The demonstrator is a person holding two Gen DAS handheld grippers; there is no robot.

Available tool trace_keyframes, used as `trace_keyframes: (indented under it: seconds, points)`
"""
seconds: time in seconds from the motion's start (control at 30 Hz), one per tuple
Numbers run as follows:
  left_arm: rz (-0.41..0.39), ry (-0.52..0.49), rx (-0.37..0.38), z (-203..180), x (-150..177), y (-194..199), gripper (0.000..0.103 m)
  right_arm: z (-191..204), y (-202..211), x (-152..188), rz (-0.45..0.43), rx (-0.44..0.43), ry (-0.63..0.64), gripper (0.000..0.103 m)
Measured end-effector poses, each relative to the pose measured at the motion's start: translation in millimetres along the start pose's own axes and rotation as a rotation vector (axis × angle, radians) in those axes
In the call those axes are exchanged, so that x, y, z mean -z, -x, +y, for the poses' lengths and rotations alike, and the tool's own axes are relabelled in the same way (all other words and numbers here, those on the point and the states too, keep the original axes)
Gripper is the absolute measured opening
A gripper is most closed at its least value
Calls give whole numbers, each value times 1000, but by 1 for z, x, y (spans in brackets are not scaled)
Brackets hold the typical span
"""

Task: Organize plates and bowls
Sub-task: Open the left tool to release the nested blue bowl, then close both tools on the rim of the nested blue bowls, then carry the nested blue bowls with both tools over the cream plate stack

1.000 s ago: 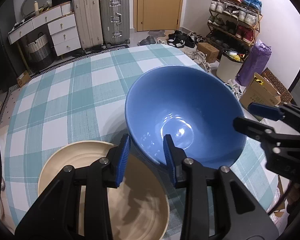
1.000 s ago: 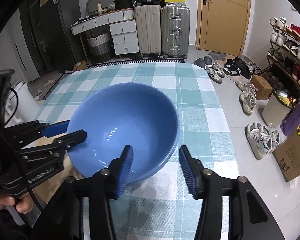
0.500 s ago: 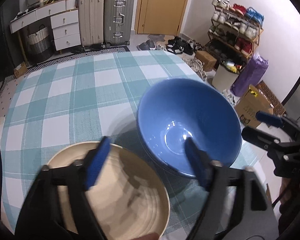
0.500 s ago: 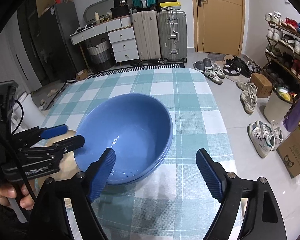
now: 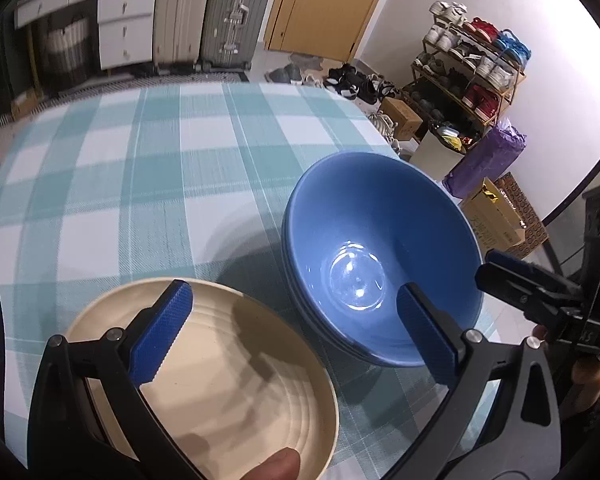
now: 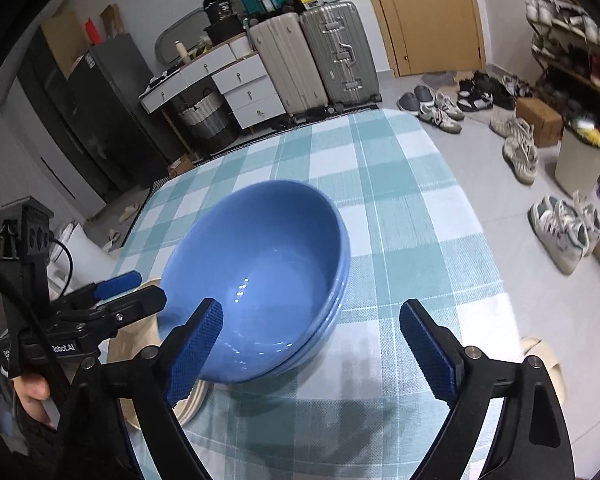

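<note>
A stack of blue bowls [image 5: 380, 260] stands on the checked tablecloth, also in the right wrist view [image 6: 260, 276]. A cream plate [image 5: 220, 380] lies to its left, partly hidden in the right wrist view [image 6: 136, 344]. My left gripper [image 5: 296, 332] is open and empty, above the plate's right edge and the bowls' near side. My right gripper [image 6: 312, 348] is open and empty, just in front of the bowls. Each gripper shows in the other's view, the right one [image 5: 528, 284] beside the bowls' right rim, the left one [image 6: 120, 296] at their left rim.
The table [image 5: 140, 152] with the teal checked cloth ends just right of the bowls. Beyond it are suitcases [image 6: 312, 56], a white drawer unit [image 6: 228, 80], a shoe rack [image 5: 468, 64], shoes on the floor [image 6: 516, 148] and cardboard boxes [image 5: 496, 216].
Both grippers opened and let go of the blue bowl, which now rests on the bowl beneath. Both grippers drew back and up a little.
</note>
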State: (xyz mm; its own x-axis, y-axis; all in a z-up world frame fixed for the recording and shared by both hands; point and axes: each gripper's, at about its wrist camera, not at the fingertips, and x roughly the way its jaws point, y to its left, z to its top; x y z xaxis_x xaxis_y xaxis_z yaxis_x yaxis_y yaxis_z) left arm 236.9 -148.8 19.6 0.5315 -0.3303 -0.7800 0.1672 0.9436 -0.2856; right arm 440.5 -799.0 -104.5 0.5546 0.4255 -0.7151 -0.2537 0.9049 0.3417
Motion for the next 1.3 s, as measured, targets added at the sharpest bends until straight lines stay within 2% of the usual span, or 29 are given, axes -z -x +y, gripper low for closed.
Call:
trace_keyframes:
  seconds: [0.27,0.3,0.33,0.4,0.47,0.57,0.67,0.83,1.03,1.3]
  points:
    - [39,90,50,14,-3,-28,101,-8,-19,2,7,-48,-37,90]
    - [43,98,55,15,-4,-31,98,-9,-21,2,9,-54,-40,87]
    - [46,104,64,16,-4,-34,94,-9,-23,2,11,-57,-43,79]
    - [69,112,82,16,-5,-43,75,-10,-29,2,24,-56,-47,73]
    - [58,105,79,14,-7,-45,69,-9,-32,1,28,-62,-46,61]
    - [67,99,116,11,-7,-51,54,-7,-33,1,28,-67,-30,52]
    - [69,66,108,4,-7,-55,36,-4,-33,1,28,-58,-15,45]
    - [63,52,79,0,-8,-55,31,-2,-30,2,20,-28,8,39]
    - [44,26,53,-5,-7,-52,31,3,-30,2,13,7,39,39]
    - [18,21,64,-7,-5,-40,31,6,-19,2,-5,21,51,39]
